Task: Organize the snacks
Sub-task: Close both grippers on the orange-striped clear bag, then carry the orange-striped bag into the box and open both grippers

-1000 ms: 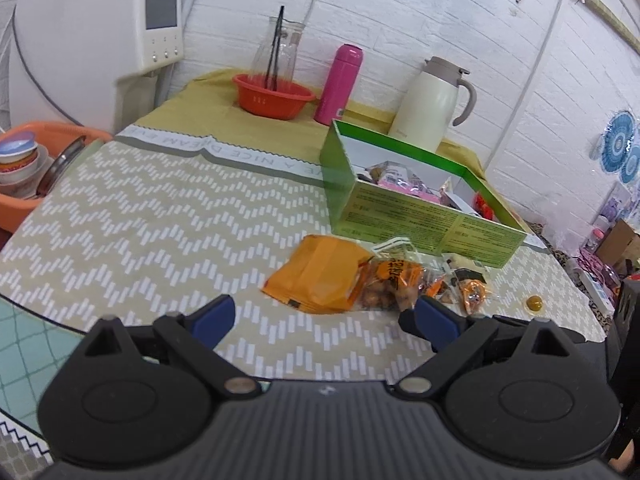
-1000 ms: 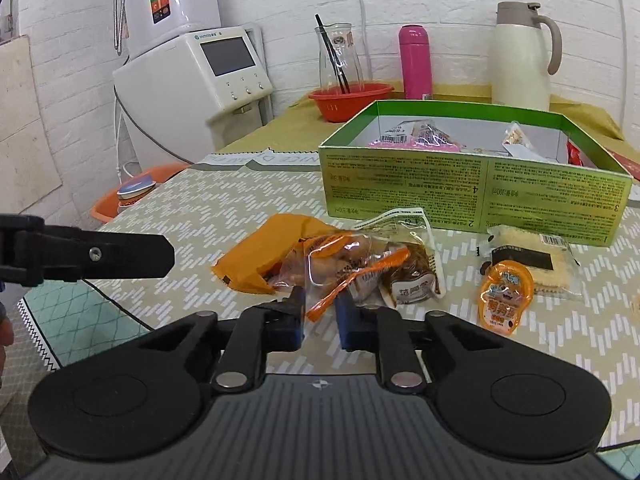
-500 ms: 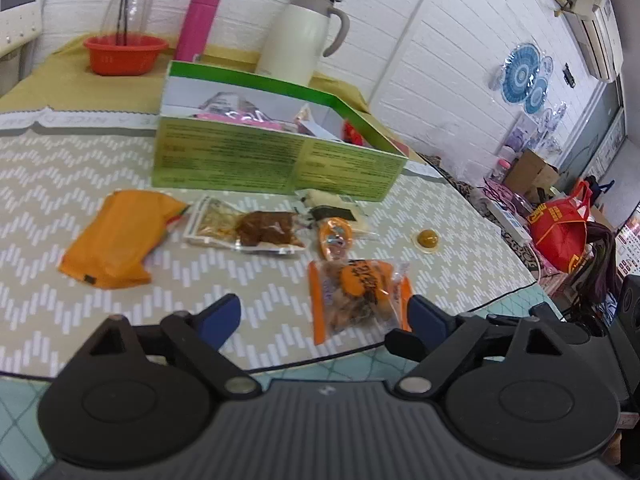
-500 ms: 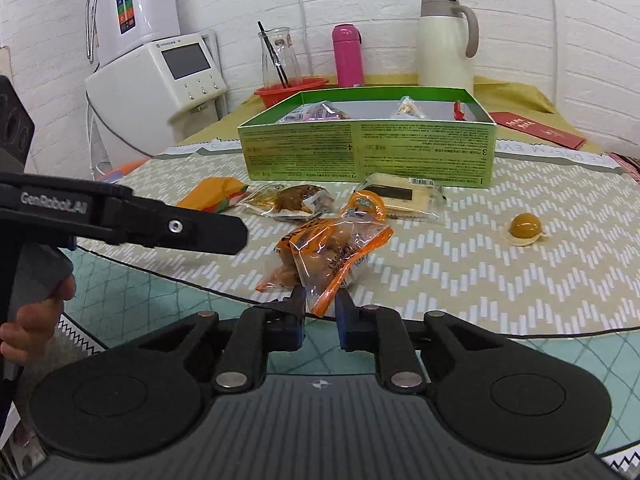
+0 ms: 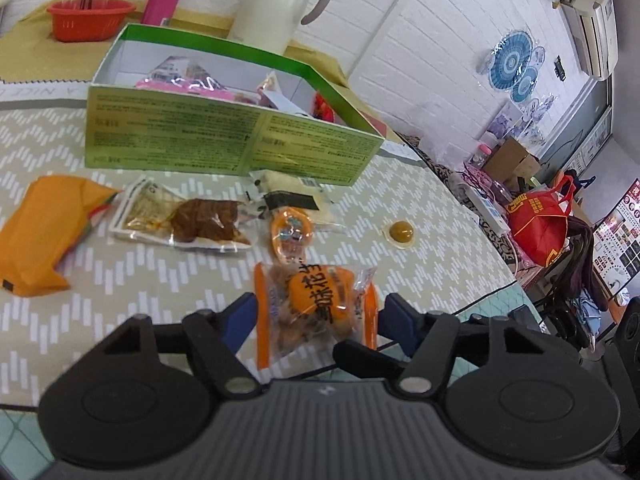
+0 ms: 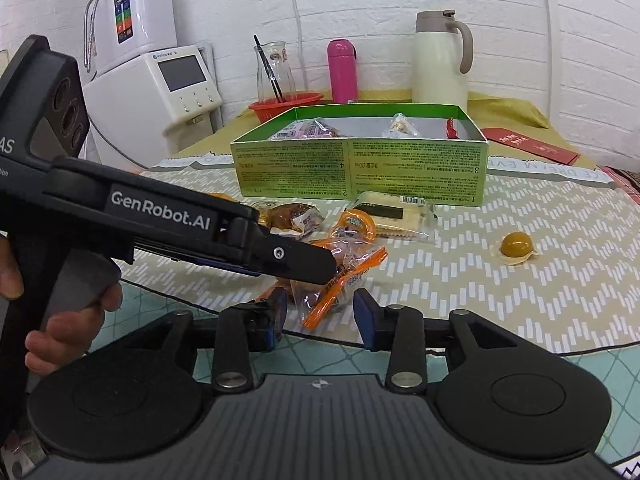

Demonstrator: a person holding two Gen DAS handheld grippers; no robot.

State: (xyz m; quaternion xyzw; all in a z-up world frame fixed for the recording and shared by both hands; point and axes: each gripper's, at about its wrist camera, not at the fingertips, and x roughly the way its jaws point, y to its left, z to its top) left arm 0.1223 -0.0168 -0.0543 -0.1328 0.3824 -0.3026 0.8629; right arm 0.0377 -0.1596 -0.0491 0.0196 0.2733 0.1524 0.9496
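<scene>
Your left tool (image 5: 316, 316) is closing around the orange snack packet (image 5: 316, 304), which lies flat on the tabletop (image 5: 432, 208) near its front edge; the blue pads bracket the packet's sides but do not look to be pressing it yet. Your right tool (image 6: 320, 312) is opening, its pads standing off either side of the same packet's near end, so this reads as a handover from right to left. Let the left pads bite on the crinkly side seams, not the bulging middle, before you draw the right one back. Lift straight up first: the tabletop rim sits just below the packet. The green box (image 5: 240, 136) lies beyond, with a brown snack pouch (image 5: 192, 220) and a small orange cup (image 5: 290, 234) between; carry high over them and clear the box's near wall.
</scene>
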